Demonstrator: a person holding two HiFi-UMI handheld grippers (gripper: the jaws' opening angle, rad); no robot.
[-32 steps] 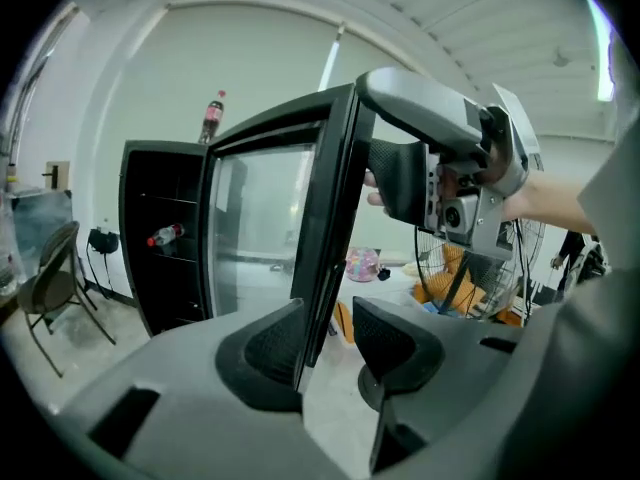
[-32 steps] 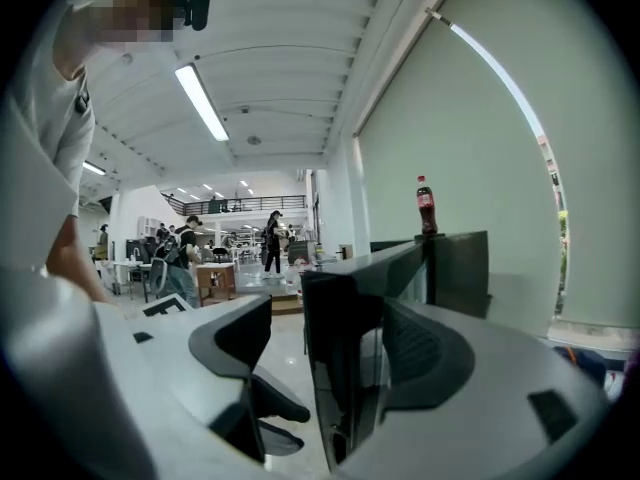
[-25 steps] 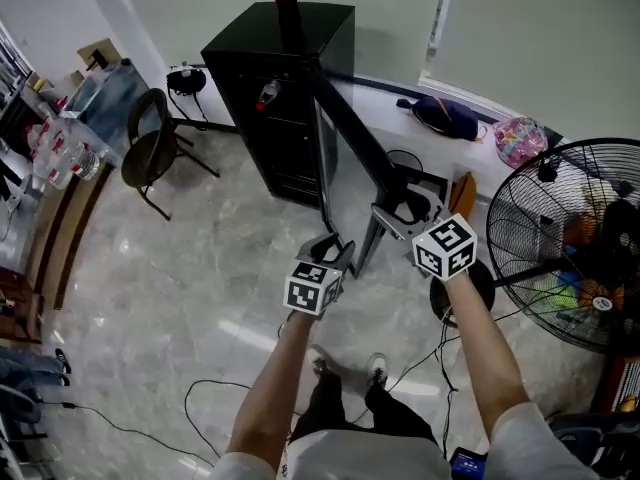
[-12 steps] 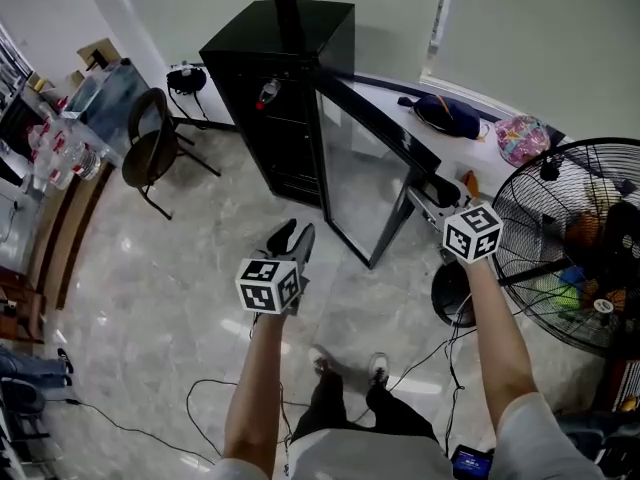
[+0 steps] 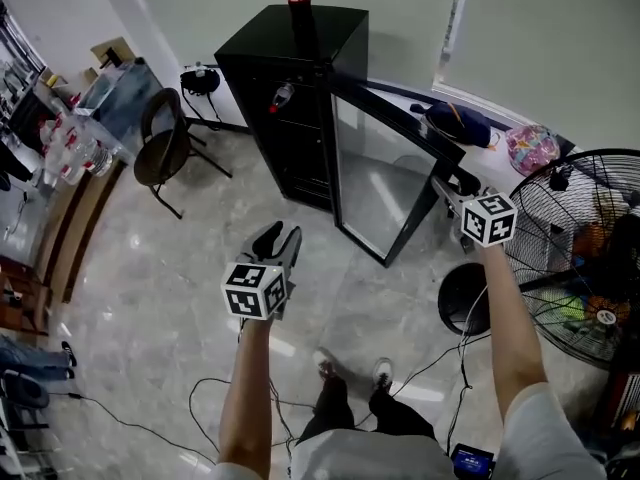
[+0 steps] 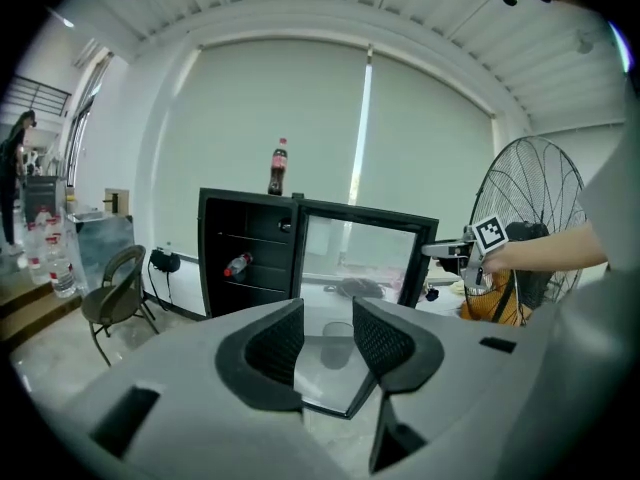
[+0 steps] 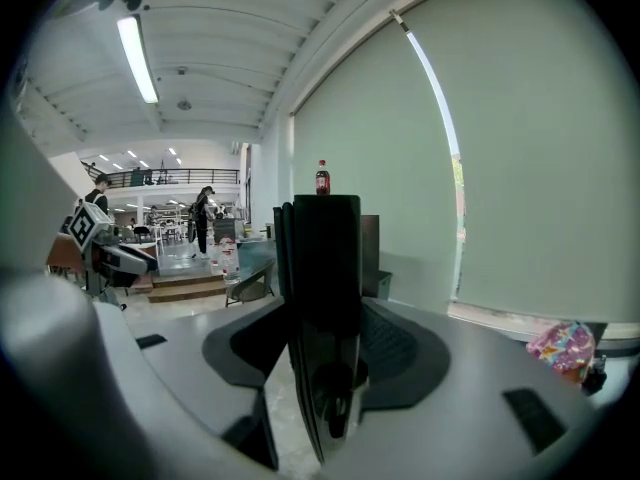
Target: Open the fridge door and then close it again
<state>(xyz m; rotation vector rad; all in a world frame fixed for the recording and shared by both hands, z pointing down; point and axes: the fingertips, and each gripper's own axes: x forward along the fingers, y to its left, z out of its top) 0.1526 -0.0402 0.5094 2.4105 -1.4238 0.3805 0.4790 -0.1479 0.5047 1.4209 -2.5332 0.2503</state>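
Looks along the right gripper (image 7: 326, 353), both pads pressed to the edge-on black fridge door (image 7: 325, 258), which rises toward 12 o'clock. Catches a cola bottle (image 7: 322, 178) above the door's top. Finds the left gripper (image 7: 125, 256) at 9 o'clock, a chair (image 7: 255, 280) just left of the door, a pink bag (image 7: 563, 348) at 4 o'clock.

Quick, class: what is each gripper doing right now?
Left gripper: open, holding nothing.
Right gripper: closed on the edge of the fridge door.

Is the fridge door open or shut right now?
Open. The glass door stands swung wide from the black fridge, baring its shelves, its free edge held by the right gripper.
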